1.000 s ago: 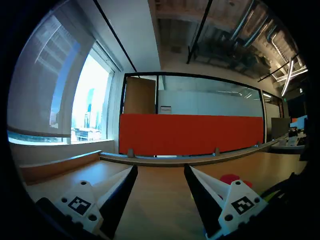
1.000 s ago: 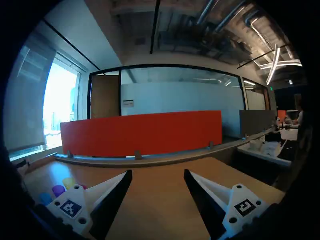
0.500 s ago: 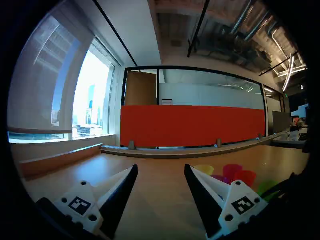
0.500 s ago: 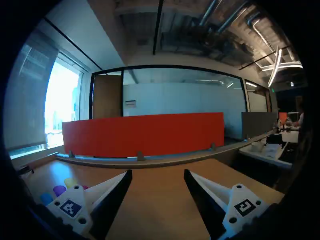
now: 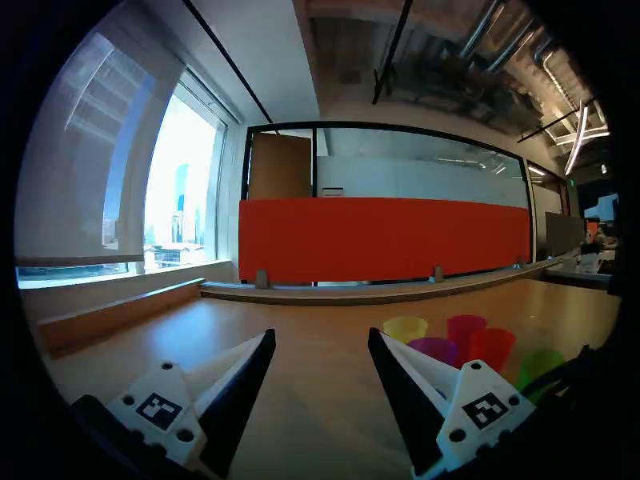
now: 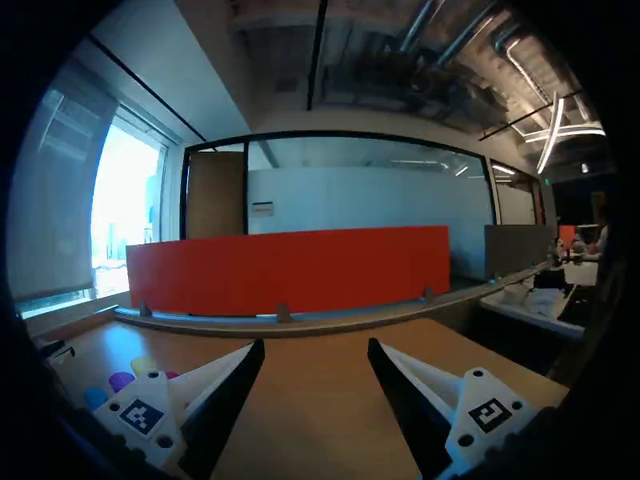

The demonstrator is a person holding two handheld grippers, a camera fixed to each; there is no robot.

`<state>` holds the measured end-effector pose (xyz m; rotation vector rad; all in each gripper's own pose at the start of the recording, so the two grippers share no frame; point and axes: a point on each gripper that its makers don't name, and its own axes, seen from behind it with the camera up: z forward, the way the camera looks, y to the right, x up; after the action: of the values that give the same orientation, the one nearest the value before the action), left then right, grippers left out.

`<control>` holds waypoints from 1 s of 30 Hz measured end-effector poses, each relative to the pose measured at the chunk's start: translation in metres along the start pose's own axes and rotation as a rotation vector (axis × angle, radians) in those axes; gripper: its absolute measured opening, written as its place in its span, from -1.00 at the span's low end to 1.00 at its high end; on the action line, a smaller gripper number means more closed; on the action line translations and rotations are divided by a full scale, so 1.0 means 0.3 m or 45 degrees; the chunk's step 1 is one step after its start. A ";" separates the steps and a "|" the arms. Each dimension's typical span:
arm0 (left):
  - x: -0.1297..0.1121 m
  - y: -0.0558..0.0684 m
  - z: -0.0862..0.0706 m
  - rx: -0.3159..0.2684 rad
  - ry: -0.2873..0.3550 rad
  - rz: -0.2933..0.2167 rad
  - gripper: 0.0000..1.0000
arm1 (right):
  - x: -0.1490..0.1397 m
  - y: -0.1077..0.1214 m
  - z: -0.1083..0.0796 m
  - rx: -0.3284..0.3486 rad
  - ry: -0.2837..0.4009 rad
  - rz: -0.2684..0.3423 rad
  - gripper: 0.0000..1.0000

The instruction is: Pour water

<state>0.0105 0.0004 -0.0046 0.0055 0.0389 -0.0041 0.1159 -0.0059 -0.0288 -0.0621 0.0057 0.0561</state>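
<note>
In the left gripper view my left gripper is open over the wooden table, nothing between its fingers. Several coloured plastic cups stand just right of it: a yellow cup, a purple cup, a pink cup, an orange-red cup and a green cup. In the right gripper view my right gripper is open and empty above the same table. Cup rims peek out at its lower left: yellow, purple and blue.
An orange-red partition runs along the far table edge, with a glass wall behind it. A bright window and a wooden ledge lie to the left. Another desk with items stands to the right in the right gripper view.
The left gripper has tilted downward, so the coloured cups have risen into clear view at its right. The right gripper has barely moved. Both stayed open.
</note>
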 end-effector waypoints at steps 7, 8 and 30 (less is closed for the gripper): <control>-0.027 -0.007 0.012 0.010 -0.041 0.002 0.71 | -0.009 0.000 -0.003 0.000 -0.004 0.001 1.00; -0.028 -0.008 0.013 0.011 -0.044 0.002 0.71 | -0.010 0.001 -0.003 0.000 -0.004 0.002 1.00; -0.030 -0.010 0.019 0.014 -0.050 0.005 0.81 | -0.012 0.023 -0.016 0.008 0.026 0.003 1.00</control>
<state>0.0016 -0.0025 0.0016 0.0161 0.0000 -0.0008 0.1120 0.0005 -0.0340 -0.0566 0.0263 0.0575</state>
